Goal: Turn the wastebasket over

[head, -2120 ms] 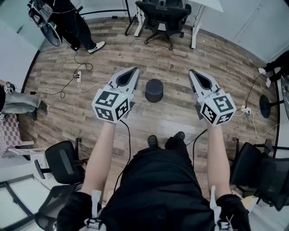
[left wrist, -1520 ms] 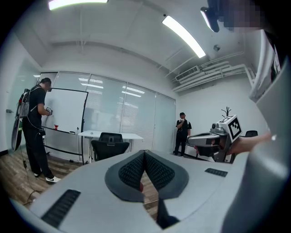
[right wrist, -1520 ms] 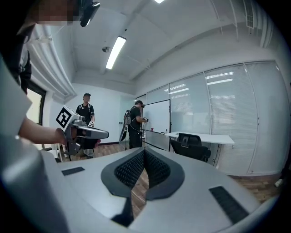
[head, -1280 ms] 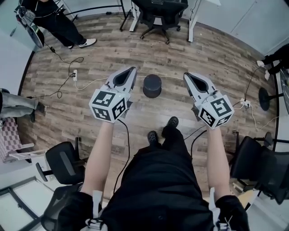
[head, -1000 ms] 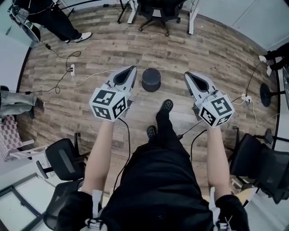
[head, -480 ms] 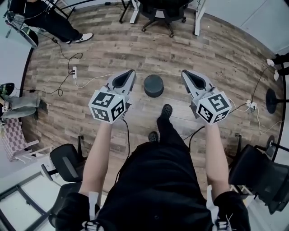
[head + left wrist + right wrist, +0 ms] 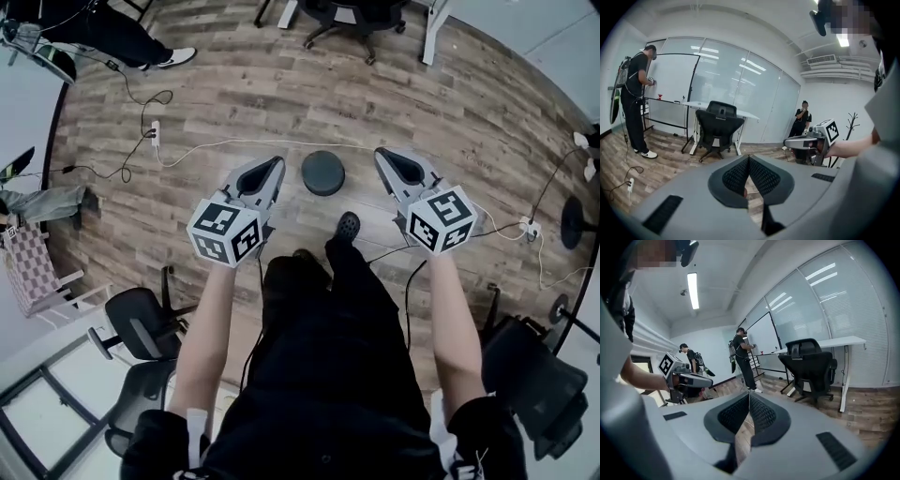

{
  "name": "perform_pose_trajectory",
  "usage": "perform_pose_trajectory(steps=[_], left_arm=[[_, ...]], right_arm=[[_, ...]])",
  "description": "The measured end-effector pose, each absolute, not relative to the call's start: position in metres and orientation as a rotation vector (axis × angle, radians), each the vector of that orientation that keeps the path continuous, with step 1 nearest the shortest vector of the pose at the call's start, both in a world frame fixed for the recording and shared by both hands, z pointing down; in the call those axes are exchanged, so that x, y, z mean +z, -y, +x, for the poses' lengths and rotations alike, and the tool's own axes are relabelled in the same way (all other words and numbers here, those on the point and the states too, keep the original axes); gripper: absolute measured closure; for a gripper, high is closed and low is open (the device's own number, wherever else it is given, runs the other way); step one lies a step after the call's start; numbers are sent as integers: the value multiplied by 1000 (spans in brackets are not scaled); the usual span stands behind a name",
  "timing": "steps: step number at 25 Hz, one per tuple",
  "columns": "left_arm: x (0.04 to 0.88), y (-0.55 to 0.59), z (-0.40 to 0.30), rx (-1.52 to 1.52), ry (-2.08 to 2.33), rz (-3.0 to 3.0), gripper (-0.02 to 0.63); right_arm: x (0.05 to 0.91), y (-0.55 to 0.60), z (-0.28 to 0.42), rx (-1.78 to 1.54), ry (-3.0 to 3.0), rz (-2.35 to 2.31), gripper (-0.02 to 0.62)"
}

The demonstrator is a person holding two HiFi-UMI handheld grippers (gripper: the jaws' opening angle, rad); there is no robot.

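Observation:
The wastebasket [image 7: 322,172] is a dark round bin on the wooden floor, seen from above with a flat dark top. It lies between the two gripper tips in the head view and lower than both. My left gripper [image 7: 274,161] is to its left, jaws shut and empty. My right gripper [image 7: 382,153] is to its right, also shut and empty. In the left gripper view the mesh pads [image 7: 740,174] meet, and the right gripper [image 7: 799,142] shows across the room. In the right gripper view the pads [image 7: 759,411] meet too. The basket appears in neither gripper view.
My own shoe [image 7: 348,225] stands just below the basket. A white cable [image 7: 216,145] and a power strip [image 7: 153,131] lie on the floor behind it. An office chair [image 7: 342,11] and desk stand beyond, more chairs [image 7: 141,323] sit behind me, and a person [image 7: 103,33] stands far left.
I have stepped toward the basket, one foot now close beneath it. Both grippers have sunk and come forward, flanking the basket. Their jaws have stayed shut.

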State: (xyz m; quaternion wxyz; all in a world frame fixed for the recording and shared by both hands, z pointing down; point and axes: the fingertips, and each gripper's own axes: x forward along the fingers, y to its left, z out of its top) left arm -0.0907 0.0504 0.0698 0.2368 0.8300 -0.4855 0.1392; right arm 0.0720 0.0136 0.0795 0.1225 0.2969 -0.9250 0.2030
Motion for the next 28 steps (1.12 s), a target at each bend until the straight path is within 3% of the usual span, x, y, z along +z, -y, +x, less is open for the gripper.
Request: perform_pose_trajectory(steps=[10, 28], left_arm=[[147, -28, -112, 390, 1251, 2225, 589], [414, -33, -118, 517, 992, 2140, 588]], right_arm=[[182, -14, 51, 780, 2549, 864, 563], [430, -34, 31, 897, 2345, 919, 563]])
